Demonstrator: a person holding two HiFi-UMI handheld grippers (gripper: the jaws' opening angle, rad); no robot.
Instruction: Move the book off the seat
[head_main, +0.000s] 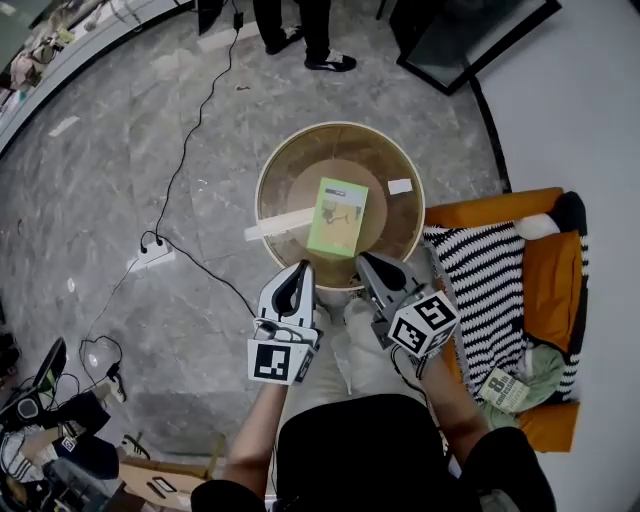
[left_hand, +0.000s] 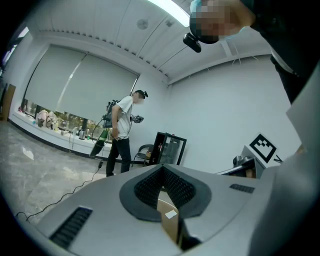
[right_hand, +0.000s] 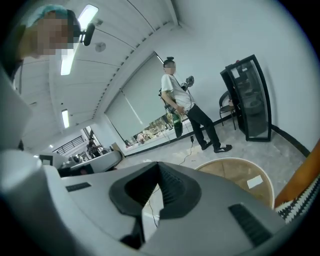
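Left gripper (head_main: 302, 268) and right gripper (head_main: 368, 262) both closed, empty, hiding the round table's (head_main: 275, 165) near rim; 1 book (head_main: 337, 216) lies on it

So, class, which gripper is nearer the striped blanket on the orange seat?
Right. In the head view, the right gripper is just left of the striped blanket. The left gripper is further left again, beyond the right one.

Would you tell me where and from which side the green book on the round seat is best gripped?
Probably best to grip the green book by its near short edge, coming in low from the person's side. It lies flat on the round seat, so only an edge offers a bite, and that edge lies nearest the person.
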